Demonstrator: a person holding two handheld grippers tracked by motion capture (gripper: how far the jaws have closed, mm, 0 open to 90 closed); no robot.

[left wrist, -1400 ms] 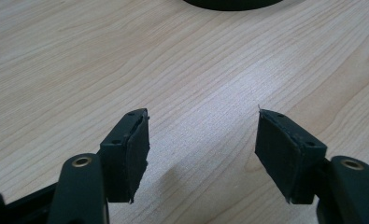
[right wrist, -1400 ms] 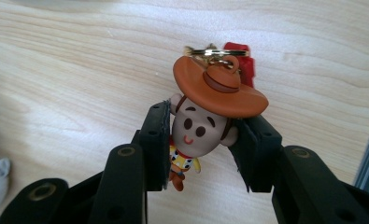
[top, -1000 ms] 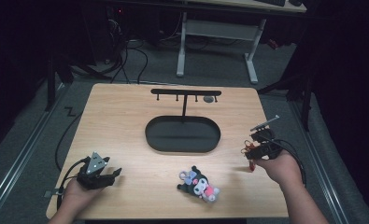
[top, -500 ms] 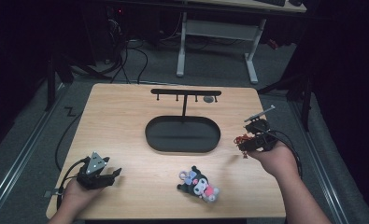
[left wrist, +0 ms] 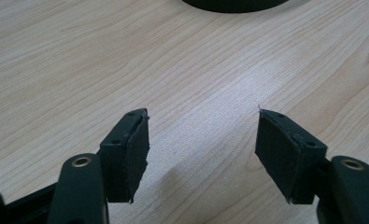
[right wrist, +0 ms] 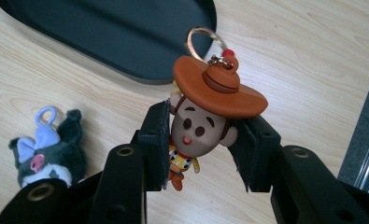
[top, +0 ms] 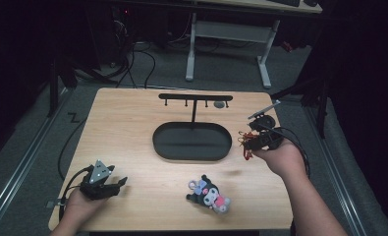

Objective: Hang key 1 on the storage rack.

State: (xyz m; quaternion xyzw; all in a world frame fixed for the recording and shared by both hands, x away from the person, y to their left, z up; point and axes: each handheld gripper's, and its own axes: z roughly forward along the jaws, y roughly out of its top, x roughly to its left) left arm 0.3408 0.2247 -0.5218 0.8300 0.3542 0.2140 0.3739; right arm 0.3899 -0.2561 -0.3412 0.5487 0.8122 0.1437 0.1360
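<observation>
right gripper point(top: 246, 147) lifted with cowboy keychain point(right wrist: 205, 121) | near table point(top: 132, 123) right edge

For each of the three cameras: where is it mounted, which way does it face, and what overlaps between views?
High view: above the person's side, looking forward and down on the table; both forearms show.
Left gripper view: on the left gripper, facing bare wood; open jaws show.
Right gripper view: on the right gripper, jaws clamping a cowboy keychain.
Shared: the black tray and plush toy appear in high and right gripper views.
</observation>
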